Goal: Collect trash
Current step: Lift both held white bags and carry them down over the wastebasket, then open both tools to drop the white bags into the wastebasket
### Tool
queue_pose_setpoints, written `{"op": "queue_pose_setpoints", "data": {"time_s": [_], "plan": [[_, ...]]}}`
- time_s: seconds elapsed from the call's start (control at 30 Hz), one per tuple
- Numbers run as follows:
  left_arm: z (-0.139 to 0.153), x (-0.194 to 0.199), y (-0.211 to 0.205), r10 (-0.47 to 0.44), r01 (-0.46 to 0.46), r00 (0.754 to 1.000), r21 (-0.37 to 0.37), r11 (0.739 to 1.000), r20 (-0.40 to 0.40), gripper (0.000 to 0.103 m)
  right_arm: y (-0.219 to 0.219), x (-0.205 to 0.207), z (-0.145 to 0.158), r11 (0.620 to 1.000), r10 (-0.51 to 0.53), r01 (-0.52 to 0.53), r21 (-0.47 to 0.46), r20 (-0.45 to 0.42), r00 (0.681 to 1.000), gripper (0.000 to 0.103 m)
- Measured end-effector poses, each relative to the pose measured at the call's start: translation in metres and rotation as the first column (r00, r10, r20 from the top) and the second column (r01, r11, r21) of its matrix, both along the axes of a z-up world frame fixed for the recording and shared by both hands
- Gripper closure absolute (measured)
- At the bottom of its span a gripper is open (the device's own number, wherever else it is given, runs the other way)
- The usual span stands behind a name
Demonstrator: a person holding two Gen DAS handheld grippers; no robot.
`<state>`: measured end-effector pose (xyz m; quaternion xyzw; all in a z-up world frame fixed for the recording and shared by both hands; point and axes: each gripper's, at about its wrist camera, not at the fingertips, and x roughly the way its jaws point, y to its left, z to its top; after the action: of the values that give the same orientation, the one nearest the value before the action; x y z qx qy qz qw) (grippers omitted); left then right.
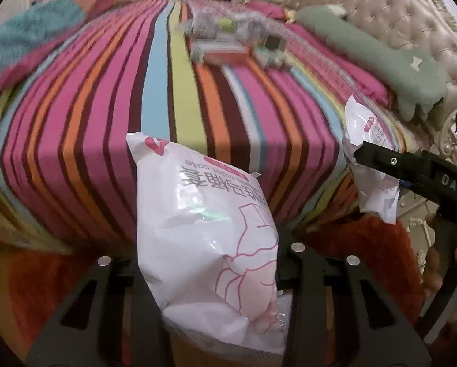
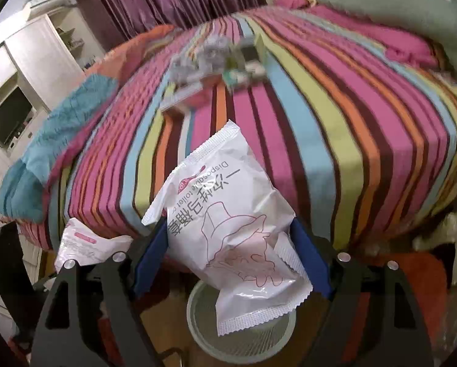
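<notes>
Both hand-held grippers clamp white packets: left (image 1: 208, 263), right (image 2: 228, 244), above bin (image 2: 243, 336).

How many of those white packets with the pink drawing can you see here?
2. One white packet is clamped in the left tool; the other packet is clamped in the right tool, over a mesh bin. The blurry pile on the bed may hide more.

Foot of the striped bed (image 2: 320, 140) lies open and flat. Obstructions: a blurred heap of small boxes and wrappers (image 2: 216, 61) mid-bed, a green plush pillow (image 2: 396, 9) along the headboard side, a blue blanket (image 2: 54, 140) opposite. Below, a mesh bin (image 2: 204, 330) stands open-topped; the packet (image 2: 237, 223) hangs partly across its mouth.
</notes>
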<state>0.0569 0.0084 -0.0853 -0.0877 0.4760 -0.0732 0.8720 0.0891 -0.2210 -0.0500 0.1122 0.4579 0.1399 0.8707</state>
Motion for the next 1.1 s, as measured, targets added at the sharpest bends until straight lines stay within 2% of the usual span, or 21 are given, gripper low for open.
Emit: {"op": "queue_pose_setpoints", "data": {"time_s": [0.13,0.27,0.47,0.63,0.73,1.1], "plan": [[-0.031,-0.006,-0.001,0.008,-0.016,0.992,-0.061,0.998,-0.122,0.065,0.0,-0.01,-0.028,0.999,-0.017,0.02,0.033,-0.099,0.995,0.027],[-0.06,-0.005,-0.003,0.015,-0.032,0.972,-0.072,0.997,-0.234,0.065,0.0,-0.013,-0.061,0.998,-0.033,0.045,0.048,-0.215,0.976,0.027],[-0.105,-0.004,-0.002,0.058,-0.099,0.915,-0.082,0.992,-0.399,0.065,0.006,-0.014,-0.105,0.999,-0.027,0.039,0.025,-0.354,0.935,0.027],[-0.146,0.001,-0.007,0.056,-0.122,0.855,-0.094,0.988,-0.516,0.065,0.01,-0.006,-0.139,0.998,-0.04,0.057,0.024,-0.462,0.886,0.027],[-0.167,0.004,-0.008,0.056,-0.135,0.821,-0.098,0.986,-0.569,0.065,0.013,-0.002,-0.159,0.997,-0.048,0.072,0.024,-0.524,0.851,0.027],[-0.215,0.01,-0.011,0.061,-0.157,0.746,-0.086,0.984,-0.664,0.065,0.009,0.001,-0.222,0.984,-0.13,0.176,0.0,-0.674,0.728,0.027]]}}
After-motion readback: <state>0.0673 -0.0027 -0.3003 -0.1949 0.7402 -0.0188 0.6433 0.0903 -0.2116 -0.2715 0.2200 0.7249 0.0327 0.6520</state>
